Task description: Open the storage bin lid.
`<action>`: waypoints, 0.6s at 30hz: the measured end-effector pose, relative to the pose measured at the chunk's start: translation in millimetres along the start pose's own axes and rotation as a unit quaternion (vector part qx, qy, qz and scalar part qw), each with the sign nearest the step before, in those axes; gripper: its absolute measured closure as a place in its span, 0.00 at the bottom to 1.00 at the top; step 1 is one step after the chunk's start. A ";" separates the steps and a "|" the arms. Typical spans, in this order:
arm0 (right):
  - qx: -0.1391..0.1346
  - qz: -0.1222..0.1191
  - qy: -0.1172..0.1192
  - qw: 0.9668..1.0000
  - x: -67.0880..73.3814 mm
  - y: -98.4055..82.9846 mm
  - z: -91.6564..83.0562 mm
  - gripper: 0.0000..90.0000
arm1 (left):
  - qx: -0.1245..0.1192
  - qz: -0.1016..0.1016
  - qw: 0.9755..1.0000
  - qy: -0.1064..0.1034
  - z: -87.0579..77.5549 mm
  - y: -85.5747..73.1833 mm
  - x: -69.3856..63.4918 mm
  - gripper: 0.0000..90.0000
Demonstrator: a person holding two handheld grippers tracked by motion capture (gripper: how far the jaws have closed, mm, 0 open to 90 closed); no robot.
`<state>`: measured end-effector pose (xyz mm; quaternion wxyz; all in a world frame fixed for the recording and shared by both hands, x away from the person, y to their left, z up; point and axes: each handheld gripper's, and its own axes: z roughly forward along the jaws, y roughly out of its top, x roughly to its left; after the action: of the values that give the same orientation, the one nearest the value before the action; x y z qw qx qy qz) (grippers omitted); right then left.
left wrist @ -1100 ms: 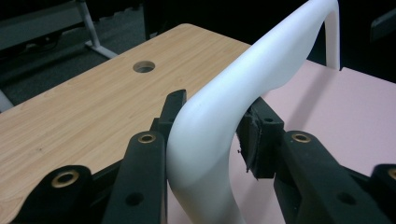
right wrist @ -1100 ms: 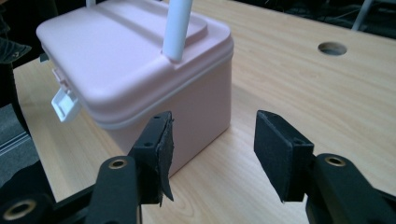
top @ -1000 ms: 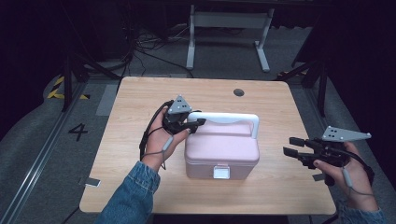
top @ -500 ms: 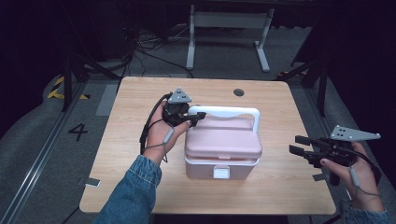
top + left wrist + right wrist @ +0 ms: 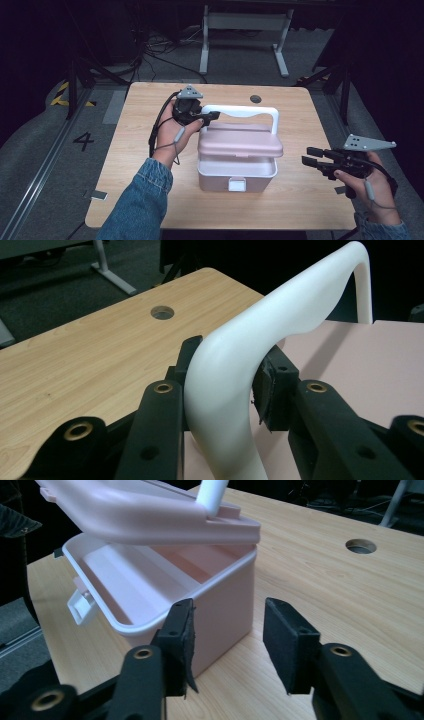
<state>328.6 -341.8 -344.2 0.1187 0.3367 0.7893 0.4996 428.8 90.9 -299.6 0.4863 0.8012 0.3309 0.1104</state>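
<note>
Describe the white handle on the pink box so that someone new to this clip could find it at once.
On the wooden table a pink box stands near the middle, its lid lifted off the front rim. The white handle arches above the lid's far edge, and the left gripper is shut on its left bend. It is the one white arch in the scene; the small white latch sits low on the front.

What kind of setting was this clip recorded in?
Probably a lab or recording workspace: a bare wooden table on grey carpet, loose cables on the floor behind it, a taped floor number, and dark surroundings.
</note>
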 end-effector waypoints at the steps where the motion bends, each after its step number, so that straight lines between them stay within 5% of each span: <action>1: 0.000 -0.005 0.004 1.000 2.3 2.3 2.2 0.67 | 0.000 0.000 1.000 0.003 -0.1 0.7 0.1 0.76; 5: 0.001 -0.024 0.022 0.999 9.1 9.4 10.5 0.76 | -0.004 -0.004 1.000 0.008 0.7 2.5 0.3 0.76; 9: 0.015 -0.041 0.035 0.998 17.3 17.0 21.0 1.00 | -0.005 -0.004 1.000 0.009 1.0 3.0 1.5 0.76; 18: 0.015 -0.055 0.075 0.996 27.0 28.0 48.3 1.00 | 0.002 -0.006 1.000 0.014 -0.1 2.6 -1.1 0.76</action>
<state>345.3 -282.3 -338.7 0.0819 0.2560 0.8206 0.5044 429.0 89.5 -297.2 0.4811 0.7984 0.3423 0.1180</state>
